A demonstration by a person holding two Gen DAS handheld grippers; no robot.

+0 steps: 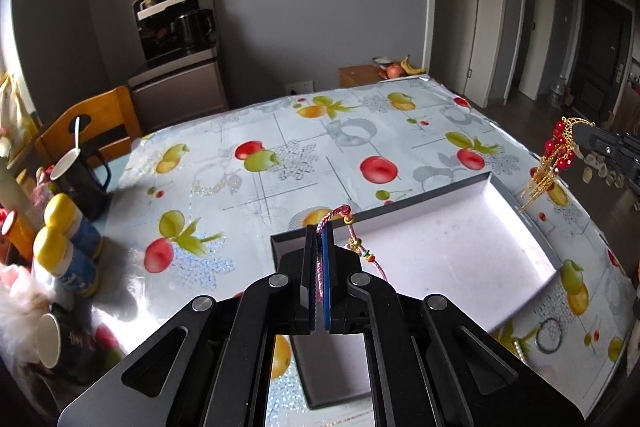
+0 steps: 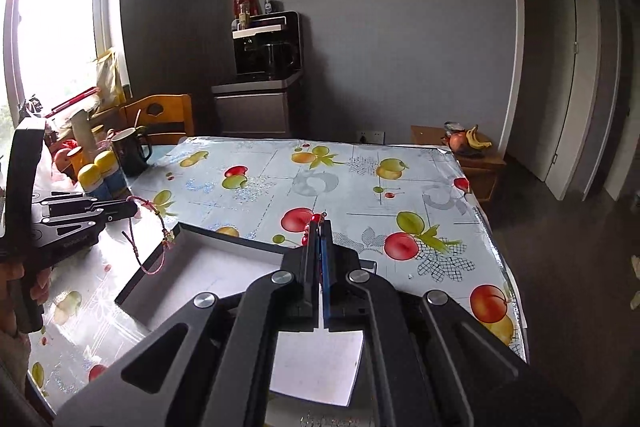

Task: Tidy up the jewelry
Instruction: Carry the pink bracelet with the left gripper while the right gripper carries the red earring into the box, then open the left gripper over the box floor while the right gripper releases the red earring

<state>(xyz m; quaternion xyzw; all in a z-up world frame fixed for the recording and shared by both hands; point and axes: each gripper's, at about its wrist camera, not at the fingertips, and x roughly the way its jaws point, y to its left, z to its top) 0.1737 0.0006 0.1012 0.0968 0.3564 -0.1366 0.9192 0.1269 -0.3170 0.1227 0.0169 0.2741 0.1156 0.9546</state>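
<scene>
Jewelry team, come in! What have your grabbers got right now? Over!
Left gripper shut on pink bracelet. Right gripper shut on red-and-gold ornament. Both held over the open box. Nothing in the way.

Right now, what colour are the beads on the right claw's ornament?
Red beads, gold tassels; left wrist view.

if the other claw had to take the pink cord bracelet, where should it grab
Probably the slack loop of the pink cord bracelet hanging below the left claw, coming in from the side. It hangs free above the box, unlike the pinched top.
</scene>
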